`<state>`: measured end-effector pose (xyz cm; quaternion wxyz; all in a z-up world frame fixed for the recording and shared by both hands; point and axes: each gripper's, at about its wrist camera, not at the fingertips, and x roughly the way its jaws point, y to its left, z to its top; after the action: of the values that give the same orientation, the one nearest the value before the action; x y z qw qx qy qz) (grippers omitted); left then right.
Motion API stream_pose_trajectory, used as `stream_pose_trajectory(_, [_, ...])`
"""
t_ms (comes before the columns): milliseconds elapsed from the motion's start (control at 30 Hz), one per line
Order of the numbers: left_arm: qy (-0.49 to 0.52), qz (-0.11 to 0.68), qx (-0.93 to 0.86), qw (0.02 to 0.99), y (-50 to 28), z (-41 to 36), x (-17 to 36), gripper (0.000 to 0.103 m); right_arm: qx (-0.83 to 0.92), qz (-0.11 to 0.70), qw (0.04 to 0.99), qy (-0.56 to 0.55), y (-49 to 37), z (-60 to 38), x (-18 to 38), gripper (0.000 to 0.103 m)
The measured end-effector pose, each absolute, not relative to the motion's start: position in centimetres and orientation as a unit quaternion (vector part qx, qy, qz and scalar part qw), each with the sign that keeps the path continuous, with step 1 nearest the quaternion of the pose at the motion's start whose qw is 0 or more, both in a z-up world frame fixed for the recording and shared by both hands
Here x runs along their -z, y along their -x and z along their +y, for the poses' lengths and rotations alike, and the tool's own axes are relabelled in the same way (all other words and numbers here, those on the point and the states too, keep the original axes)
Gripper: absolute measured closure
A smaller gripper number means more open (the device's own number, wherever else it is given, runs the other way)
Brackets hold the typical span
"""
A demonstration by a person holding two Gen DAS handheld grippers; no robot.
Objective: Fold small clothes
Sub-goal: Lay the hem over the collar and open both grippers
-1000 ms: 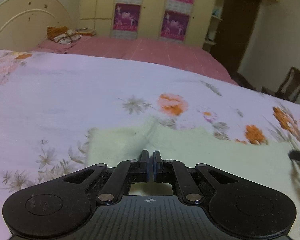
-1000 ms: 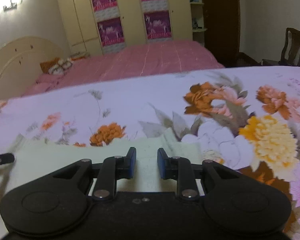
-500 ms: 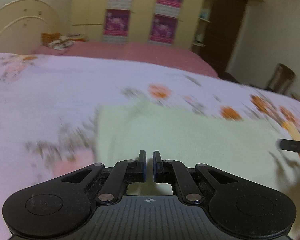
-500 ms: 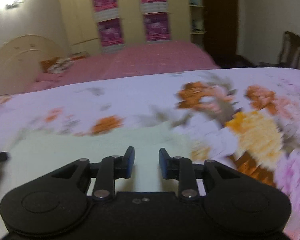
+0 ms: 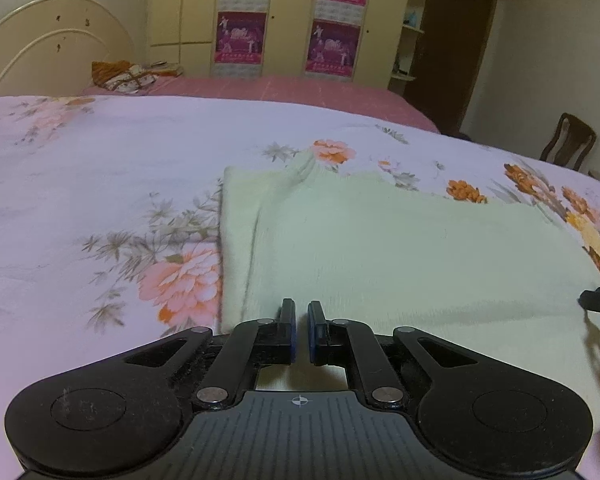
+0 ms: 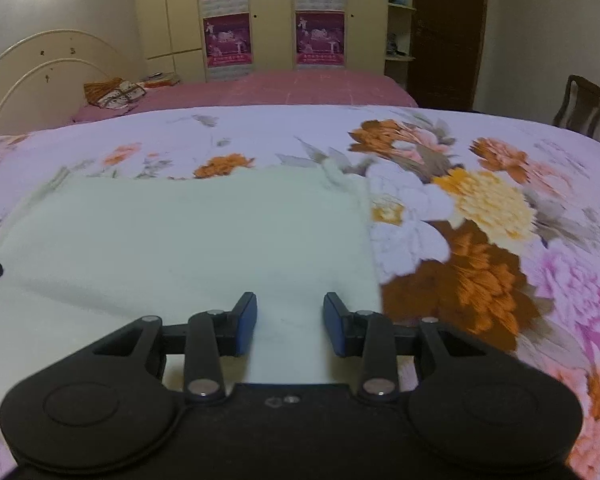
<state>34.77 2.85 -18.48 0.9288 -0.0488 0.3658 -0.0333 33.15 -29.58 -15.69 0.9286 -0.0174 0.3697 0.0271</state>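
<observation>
A pale green garment (image 5: 400, 248) lies flat on the floral bedspread, with a folded strip along its left side. It also shows in the right wrist view (image 6: 188, 232). My left gripper (image 5: 300, 320) hovers over the garment's near left part, its jaws almost closed with a narrow gap and nothing between them. My right gripper (image 6: 290, 312) is open over the garment's near right part, close to its right edge, and empty. Each gripper's tip shows at the other view's edge.
The floral bedspread (image 5: 100, 184) covers the near bed. A pink bed (image 5: 284, 88) with a pillow (image 5: 120, 76) lies behind. Wardrobes with posters (image 5: 288, 20) line the back wall. A wooden chair (image 5: 568, 144) stands at the right.
Both grippers have pulled back toward the near side and risen, so more of the garment shows. The right gripper's jaws have opened wider. The left jaws stayed nearly closed.
</observation>
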Motion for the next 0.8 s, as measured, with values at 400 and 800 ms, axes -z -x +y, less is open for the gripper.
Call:
stream_pose_trajectory(400, [0.022,0.398,0.043,0.916,-30.6,0.7,18.4,0.095,-0.088,0.384,0.919,-0.002,-27.5,-25.5,15.1,0.057])
stream_pose_trajectory(800, [0.009,0.388,0.041,0.921,-28.9,1.7,18.6,0.095,-0.035,0.397,0.917,0.02,-25.1,-29.0,16.7,0.057])
